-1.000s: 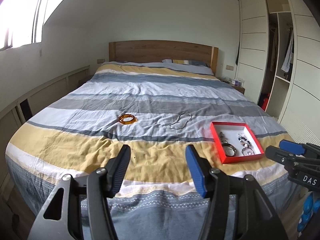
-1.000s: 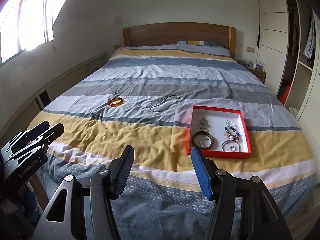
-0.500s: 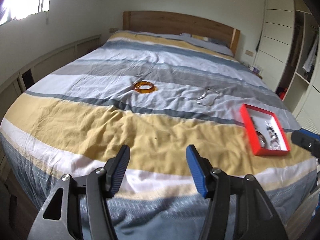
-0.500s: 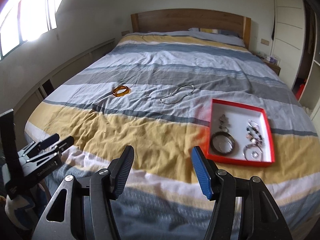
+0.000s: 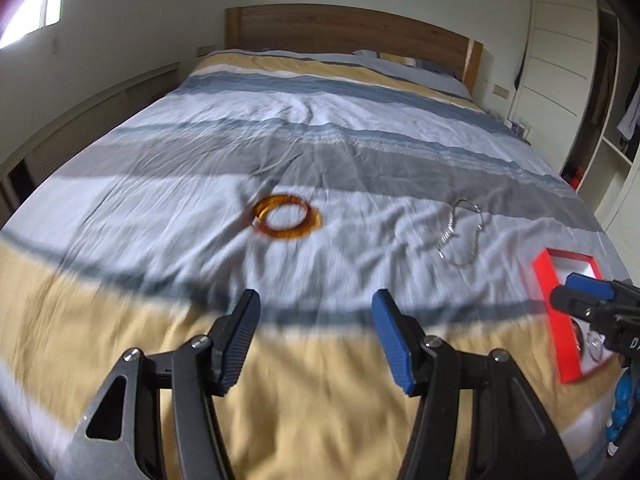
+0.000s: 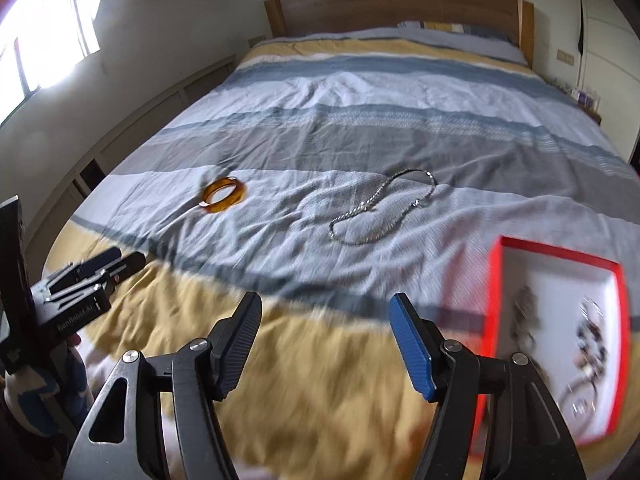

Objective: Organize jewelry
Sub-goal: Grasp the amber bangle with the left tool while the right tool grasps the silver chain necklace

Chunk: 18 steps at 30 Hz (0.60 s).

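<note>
- Nearest, the left gripper (image 5: 316, 312) is spread wide with nothing between its blue pads, poised above the yellow band of the bedspread (image 5: 320, 120); the right gripper (image 6: 326, 316) is likewise wide apart and holding nothing, over the same yellow band.
- Just beside the right gripper, on its right, lies the red tray (image 6: 494, 280) with a white floor, already holding several pieces (blurred, so I can only make out rings and beaded bits).
- Farther on, on the pale grey stripe, lies the amber bangle (image 5: 288, 222), flat on the cloth and almost straight ahead of the left gripper. It looks rigid and glossy, probably light and slippery, possibly brittle if dropped on something hard. I would pinch across its rim at one side, one pad inside the hoop and one outside, since it lies too flat to grasp across its width.
- To its right, well apart from it, the silver chain (image 6: 380, 208) lies in a loose loop on the same stripe, ahead of the right gripper. It should be limp and light; it will drape and swing, and thin links may slip from the pads. Best taken where two strands lie close together (near the narrow middle of the loop).
- Beyond both, the wooden headboard (image 5: 344, 26).
</note>
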Each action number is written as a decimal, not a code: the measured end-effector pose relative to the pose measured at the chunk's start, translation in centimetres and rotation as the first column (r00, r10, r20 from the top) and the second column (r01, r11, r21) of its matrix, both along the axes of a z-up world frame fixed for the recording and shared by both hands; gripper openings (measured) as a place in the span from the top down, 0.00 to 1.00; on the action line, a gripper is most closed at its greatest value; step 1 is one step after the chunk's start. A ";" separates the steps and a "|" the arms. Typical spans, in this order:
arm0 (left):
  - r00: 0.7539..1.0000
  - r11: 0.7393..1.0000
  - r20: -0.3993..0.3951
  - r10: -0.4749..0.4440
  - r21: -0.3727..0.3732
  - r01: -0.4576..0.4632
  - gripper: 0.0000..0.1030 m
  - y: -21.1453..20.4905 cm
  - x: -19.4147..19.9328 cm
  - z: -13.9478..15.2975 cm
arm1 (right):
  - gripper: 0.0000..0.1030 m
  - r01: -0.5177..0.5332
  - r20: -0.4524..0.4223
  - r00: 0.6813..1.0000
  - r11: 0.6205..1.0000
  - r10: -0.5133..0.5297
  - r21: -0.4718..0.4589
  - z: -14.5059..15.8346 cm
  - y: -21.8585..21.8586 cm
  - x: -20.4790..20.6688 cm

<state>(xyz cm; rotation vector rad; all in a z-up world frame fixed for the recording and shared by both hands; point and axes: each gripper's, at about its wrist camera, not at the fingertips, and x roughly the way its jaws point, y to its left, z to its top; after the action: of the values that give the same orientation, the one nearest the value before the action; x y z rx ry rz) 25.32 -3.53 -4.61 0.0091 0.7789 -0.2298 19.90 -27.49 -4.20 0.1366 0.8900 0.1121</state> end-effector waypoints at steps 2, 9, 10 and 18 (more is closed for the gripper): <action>1.000 1.000 0.000 -0.020 0.010 0.020 0.46 -0.7 2.6 -0.4 | 0.36 0.012 -0.009 1.000 1.000 -0.012 0.020 -1.1 -0.7 2.7; 0.997 0.993 -0.033 -0.065 0.092 0.068 0.46 -2.7 11.1 -3.2 | 0.32 0.092 -0.056 0.995 0.992 -0.087 0.081 -5.2 -3.5 10.5; 0.997 0.992 -0.040 -0.064 0.103 0.068 0.46 -2.8 12.0 -3.7 | 0.32 0.105 -0.066 0.993 0.991 -0.100 0.086 -5.9 -3.9 11.3; 0.990 0.988 -0.121 -0.078 0.125 0.094 0.46 -3.6 15.7 -8.2 | 0.31 0.142 -0.109 0.986 0.979 -0.126 0.147 -9.7 -5.0 15.2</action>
<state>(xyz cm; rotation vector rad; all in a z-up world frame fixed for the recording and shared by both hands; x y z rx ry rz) 41.05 -7.14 -12.83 0.1548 0.9094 -0.2628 35.05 -32.53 -13.91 0.3489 0.9683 0.0484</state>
